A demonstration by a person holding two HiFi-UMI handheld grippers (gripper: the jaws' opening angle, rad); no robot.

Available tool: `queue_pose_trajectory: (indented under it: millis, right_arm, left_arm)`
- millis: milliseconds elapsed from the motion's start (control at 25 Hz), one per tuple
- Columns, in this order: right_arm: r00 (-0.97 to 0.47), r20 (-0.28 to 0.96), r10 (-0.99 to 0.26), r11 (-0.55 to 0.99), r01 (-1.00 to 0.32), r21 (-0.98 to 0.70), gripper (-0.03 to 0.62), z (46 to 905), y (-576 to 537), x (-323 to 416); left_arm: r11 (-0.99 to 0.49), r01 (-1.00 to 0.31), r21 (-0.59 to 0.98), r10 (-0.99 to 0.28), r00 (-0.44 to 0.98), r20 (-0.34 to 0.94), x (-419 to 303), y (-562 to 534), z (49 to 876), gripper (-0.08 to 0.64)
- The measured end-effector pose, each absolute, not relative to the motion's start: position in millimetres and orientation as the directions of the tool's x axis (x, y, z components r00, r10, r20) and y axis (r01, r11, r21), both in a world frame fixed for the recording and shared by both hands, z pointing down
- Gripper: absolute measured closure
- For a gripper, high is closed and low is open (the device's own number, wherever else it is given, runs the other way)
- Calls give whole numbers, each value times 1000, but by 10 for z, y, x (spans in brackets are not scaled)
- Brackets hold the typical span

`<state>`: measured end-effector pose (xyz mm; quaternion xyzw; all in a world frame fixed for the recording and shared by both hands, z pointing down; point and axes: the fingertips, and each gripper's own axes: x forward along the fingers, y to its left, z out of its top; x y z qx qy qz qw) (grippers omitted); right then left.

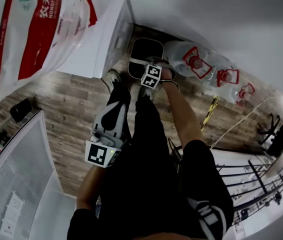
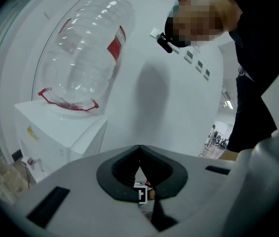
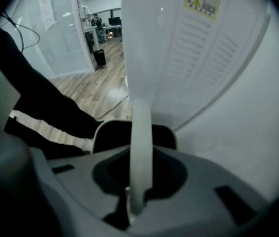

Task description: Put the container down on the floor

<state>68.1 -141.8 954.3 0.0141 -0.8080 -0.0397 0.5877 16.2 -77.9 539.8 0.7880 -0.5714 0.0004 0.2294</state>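
We hold the black container [image 1: 144, 54] by its white handle [image 3: 140, 132], right gripper [image 3: 138, 191] clamped on it. The container seems nearly down at the floor's [image 1: 76, 104] edge by the wall. Next, release. Left gripper [image 2: 139, 169] closed, empty.

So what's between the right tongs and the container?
Just its white handle: the right tongs are shut on it, above the container. Seen in the right gripper view.
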Motion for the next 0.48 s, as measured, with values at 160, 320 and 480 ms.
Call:
queue_pose_trajectory:
  millis: [160,320,480]
  right_arm:
    - [-295,953,-76,995,39,91,532,9866,-1566,641]
    - [-300,950,-85,995,18,95,532,10099,-1714,607]
    - [-329,939,-99,995,-1,105,532,10266,-1823,546]
  left_arm:
    - [-204,-903,378,-906,321,276,107,-794,5596,528]
    - [-211,-902,376,-890,336,308,123,-774,5812,528]
    - [-213,-903,374,-881,343,326,112,-749,6017,528]
